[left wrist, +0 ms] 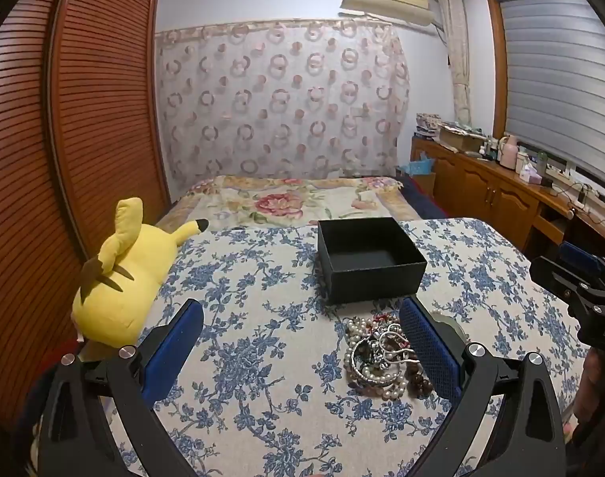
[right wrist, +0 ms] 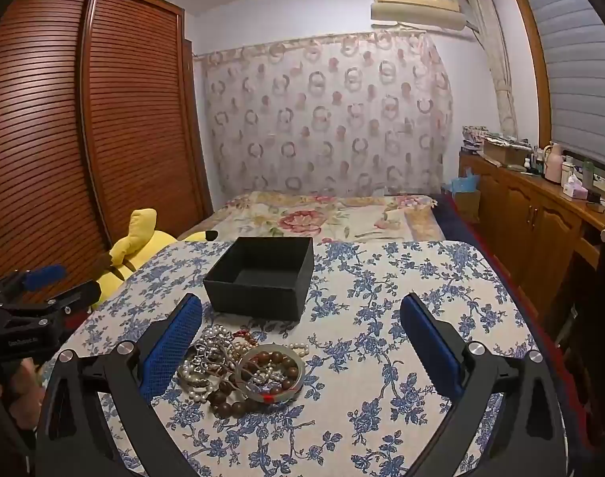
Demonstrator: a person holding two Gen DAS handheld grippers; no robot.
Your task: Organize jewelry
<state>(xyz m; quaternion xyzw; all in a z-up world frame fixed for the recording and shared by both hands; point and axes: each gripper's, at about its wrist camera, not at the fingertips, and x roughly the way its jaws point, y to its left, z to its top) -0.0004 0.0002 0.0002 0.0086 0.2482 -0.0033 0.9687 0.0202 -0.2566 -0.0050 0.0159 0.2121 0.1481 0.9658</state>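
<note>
A tangled pile of jewelry (left wrist: 381, 353) lies on the blue-flowered tablecloth (left wrist: 262, 342): pearl strands, brown wooden beads, silver bangles. In the right wrist view the pile (right wrist: 242, 369) includes a pale jade bangle (right wrist: 298, 361). An open, empty black box (left wrist: 370, 258) stands just behind the pile; it also shows in the right wrist view (right wrist: 262, 278). My left gripper (left wrist: 302, 342) is open and empty, its right finger beside the pile. My right gripper (right wrist: 302, 342) is open and empty, its left finger beside the pile.
A yellow plush toy (left wrist: 123, 282) lies at the table's left edge. A bed with a floral cover (left wrist: 294, 202) stands behind the table. A wooden wardrobe (left wrist: 64, 139) is at left, a cluttered wooden sideboard (left wrist: 501, 183) at right.
</note>
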